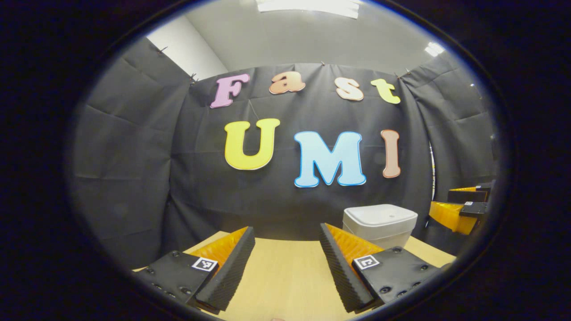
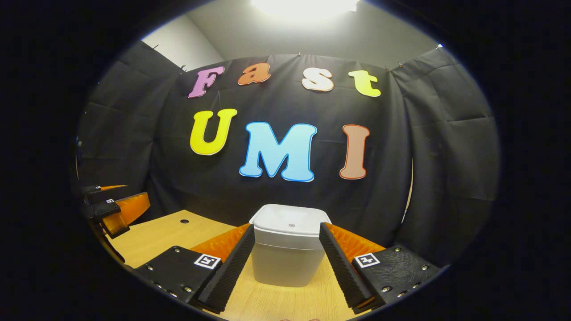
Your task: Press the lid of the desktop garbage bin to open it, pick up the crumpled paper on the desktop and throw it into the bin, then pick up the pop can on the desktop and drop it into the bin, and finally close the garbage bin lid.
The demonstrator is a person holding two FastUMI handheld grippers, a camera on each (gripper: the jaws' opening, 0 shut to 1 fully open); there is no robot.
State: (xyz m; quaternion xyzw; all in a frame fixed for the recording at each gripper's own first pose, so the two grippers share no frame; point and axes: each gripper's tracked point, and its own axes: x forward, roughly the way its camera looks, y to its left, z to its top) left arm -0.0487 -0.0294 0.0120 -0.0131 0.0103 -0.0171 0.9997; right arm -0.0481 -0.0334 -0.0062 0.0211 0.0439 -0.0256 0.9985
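Lining up on a closed bin

Both my jaws stand open and empty. In the right gripper view the garbage bin (image 2: 287, 249) sits at lower centre on the counter (image 2: 156, 234), framed by my right gripper (image 2: 285, 263), lid (image 2: 290, 223) down. My left gripper (image 1: 285, 263) hangs over bare wood. All 4 steps look undone.

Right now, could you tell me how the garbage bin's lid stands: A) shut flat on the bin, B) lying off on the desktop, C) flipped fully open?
A: in the right gripper view the lid sits flat and closed on the garbage bin, which stands ahead of the open right claw.
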